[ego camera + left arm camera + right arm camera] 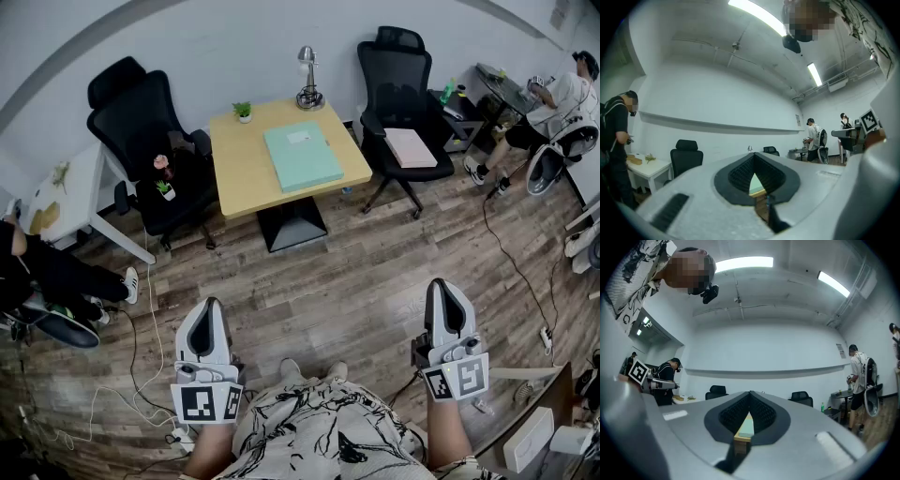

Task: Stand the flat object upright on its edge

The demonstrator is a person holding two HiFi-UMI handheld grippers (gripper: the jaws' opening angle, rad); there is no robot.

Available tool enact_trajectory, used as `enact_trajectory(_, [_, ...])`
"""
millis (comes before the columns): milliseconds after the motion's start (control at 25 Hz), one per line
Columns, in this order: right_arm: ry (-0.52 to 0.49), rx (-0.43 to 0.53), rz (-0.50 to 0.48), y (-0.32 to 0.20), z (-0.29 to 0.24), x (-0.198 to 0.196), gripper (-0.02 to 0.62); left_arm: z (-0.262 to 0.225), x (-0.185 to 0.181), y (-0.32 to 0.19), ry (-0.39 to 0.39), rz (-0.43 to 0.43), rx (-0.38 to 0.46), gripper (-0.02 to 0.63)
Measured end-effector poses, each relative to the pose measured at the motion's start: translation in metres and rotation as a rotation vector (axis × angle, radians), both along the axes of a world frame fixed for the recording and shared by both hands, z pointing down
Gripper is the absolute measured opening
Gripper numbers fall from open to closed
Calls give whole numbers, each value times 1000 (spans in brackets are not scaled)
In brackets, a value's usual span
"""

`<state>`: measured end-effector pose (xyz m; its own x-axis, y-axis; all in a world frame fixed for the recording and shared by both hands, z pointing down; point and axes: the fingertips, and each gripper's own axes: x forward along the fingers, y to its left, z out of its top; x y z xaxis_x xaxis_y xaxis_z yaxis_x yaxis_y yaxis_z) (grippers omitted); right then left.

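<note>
A flat mint-green folder (302,155) lies flat on a small wooden table (242,173) far ahead of me. Both grippers hang near my body, well short of the table. My left gripper (206,317) is shut with nothing in it, and so is my right gripper (446,298). A sliver of the green folder (756,183) on the table edge shows through the shut jaws in the left gripper view. The right gripper view shows the same folder (746,426) and the table (741,443) through its own shut jaws.
Black office chairs (145,127) (398,89) flank the table; the right one holds a pink folder (411,147). A desk lamp (308,77) and small plant (244,112) stand at the table's back. Cables (141,375) trail on the wood floor. People sit at the left and far right.
</note>
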<state>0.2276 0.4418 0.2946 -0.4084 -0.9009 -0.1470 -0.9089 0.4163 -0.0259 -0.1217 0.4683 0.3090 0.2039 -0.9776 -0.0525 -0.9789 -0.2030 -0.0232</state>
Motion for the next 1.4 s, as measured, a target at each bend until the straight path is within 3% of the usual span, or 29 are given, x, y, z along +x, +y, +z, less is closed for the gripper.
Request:
enact_trajectory(400, [11,-6,-10,-2,2,-8,6,4,6,-4,-43,33,-12,0])
enact_trajectory(560, [4,-9,-7,-3,4,-9,6,6,3,-4,-23,21,-11,1])
enact_trajectory(760, [-27,-20,-27,-2,6,-13,6,16,-1,-4,23,21,-74,3])
enact_trajectory(920, [-1,-16,-19,-4,10,-13,8,14,0,-3,-41,15,-43,9])
enact_trajectory(960, [-4,-15,-29,-4,10,-14,9,15,0,-3,-57,10,-48,36])
enact_trajectory(1200, [-9,-25,-78,-4,9,-25,199,16,-9,-5,-69,-26,-53,249])
enact_trajectory(1400, [44,-30,-97,-3,11,-39,441,11,-16,-6,-38,-9,-14,461])
